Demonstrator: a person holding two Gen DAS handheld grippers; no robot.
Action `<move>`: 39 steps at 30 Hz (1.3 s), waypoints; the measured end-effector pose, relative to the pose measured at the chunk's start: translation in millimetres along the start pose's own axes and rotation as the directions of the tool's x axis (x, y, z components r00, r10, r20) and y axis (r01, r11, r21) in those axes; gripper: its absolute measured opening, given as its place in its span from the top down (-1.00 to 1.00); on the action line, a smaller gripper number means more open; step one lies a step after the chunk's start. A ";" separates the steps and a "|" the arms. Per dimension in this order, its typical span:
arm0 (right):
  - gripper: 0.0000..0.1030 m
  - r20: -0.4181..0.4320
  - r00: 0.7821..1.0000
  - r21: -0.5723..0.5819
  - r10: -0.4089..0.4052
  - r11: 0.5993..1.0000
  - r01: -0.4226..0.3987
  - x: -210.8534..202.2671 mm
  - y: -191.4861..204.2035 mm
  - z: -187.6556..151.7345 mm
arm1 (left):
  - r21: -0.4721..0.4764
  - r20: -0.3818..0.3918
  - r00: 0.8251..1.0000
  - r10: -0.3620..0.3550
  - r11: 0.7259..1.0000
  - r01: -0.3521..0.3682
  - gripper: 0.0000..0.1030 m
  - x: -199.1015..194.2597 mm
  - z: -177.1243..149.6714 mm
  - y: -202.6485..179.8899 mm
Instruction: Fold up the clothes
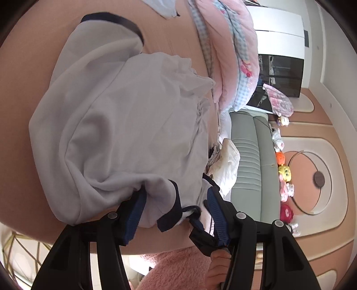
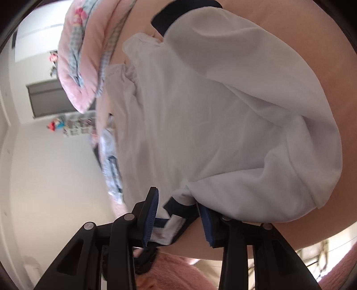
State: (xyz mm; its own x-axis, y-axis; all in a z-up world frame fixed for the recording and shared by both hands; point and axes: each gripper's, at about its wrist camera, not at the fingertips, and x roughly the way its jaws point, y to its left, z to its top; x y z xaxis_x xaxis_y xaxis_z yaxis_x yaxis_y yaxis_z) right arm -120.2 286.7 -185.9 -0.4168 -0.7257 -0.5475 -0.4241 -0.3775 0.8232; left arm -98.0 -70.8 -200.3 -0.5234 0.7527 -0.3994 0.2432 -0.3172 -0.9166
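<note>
we find the white garment (image 1: 125, 125) heaped on the peach bed surface (image 1: 26, 93), filling the centre of both wrist views. its long axis runs from the lower middle of the left wrist frame, where a navy-trimmed hem (image 1: 176, 200) lies, up to a navy band (image 1: 116, 20) at the upper left. the left gripper (image 1: 176, 203) has its fingers apart, with the hem between the pads; we cannot tell whether they press it. the right gripper (image 2: 178, 200) likewise stands with fingers apart around a navy-edged fold (image 2: 176, 214), contact unclear. a pink quilt (image 1: 225, 49) borders the garment at the upper right of the left wrist frame; open bed surface lies along the left edge. pink fleece sleeve (image 1: 178, 267) fills the bottom.
</note>
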 end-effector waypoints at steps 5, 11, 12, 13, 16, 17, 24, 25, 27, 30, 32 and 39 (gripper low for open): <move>0.28 -0.031 1.000 0.050 -0.003 0.999 0.005 8.3 -3.5 3.9 | -0.005 -0.027 0.997 0.070 0.998 -0.070 -0.05 12.5 -4.4 8.5; 0.76 -0.077 0.983 -0.030 -0.170 0.985 0.168 16.0 -5.2 -7.4 | 0.001 -0.014 0.983 0.181 0.984 -0.181 0.84 6.1 -2.9 4.0; 0.76 -0.074 0.977 -0.056 -0.198 0.979 0.194 11.4 -3.7 -11.6 | 0.000 -0.011 0.984 0.179 0.984 -0.179 0.85 2.0 -5.0 3.8; 0.76 -0.068 0.971 -0.079 -0.227 0.972 0.222 5.5 -2.7 -16.1 | -0.001 -0.009 0.985 0.171 0.985 -0.171 0.85 -3.0 -7.8 3.7; 0.76 -0.057 0.958 -0.127 -0.281 0.954 0.273 -10.0 -5.7 -28.5 | 0.005 -0.006 0.987 0.162 0.987 -0.162 0.86 -15.9 -17.2 0.6; 0.76 -0.053 0.954 -0.139 -0.295 0.948 0.285 -13.3 -6.5 -32.6 | 0.009 -0.003 0.987 0.158 0.987 -0.158 0.87 -19.9 -20.4 -1.2; 0.76 -0.039 0.900 -0.229 -0.434 0.881 0.415 -32.1 -37.9 -64.5 | 0.057 -0.102 0.936 0.338 0.941 -0.334 0.86 -23.0 -37.8 4.5; 0.76 -0.056 0.905 -0.209 -0.422 0.891 0.403 -32.7 -45.3 -66.8 | 0.042 -0.120 0.933 0.340 0.940 -0.338 0.85 -22.7 -39.9 9.4; 0.76 -0.081 0.921 -0.166 -0.381 0.916 0.364 -35.6 -57.8 -70.6 | -0.008 -0.141 0.943 0.303 0.952 -0.307 0.84 -25.4 -42.4 18.9; 0.73 -0.064 0.971 -0.095 -0.232 0.970 0.225 -52.3 -59.2 -69.6 | -0.044 -0.112 0.962 0.250 0.966 -0.257 0.72 -33.2 -40.6 20.4; 0.53 0.000 0.976 -0.111 -0.217 0.970 0.215 -62.1 -51.4 -63.4 | -0.050 -0.073 0.971 0.229 0.971 -0.233 0.23 -39.2 -38.8 18.9; 0.41 0.010 0.978 -0.125 -0.208 0.970 0.208 -54.4 -49.9 -40.9 | -0.044 -0.049 0.982 0.182 0.982 -0.184 0.01 -32.1 -30.1 23.5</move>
State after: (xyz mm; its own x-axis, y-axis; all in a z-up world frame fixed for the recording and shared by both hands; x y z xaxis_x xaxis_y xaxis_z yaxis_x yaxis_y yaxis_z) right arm -43.6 321.5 -191.0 -0.3276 -0.6253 -0.7083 -0.3971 -0.5891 0.7038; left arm -50.9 -84.9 -208.5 -0.4298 0.7096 -0.5583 0.3709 -0.4250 -0.8257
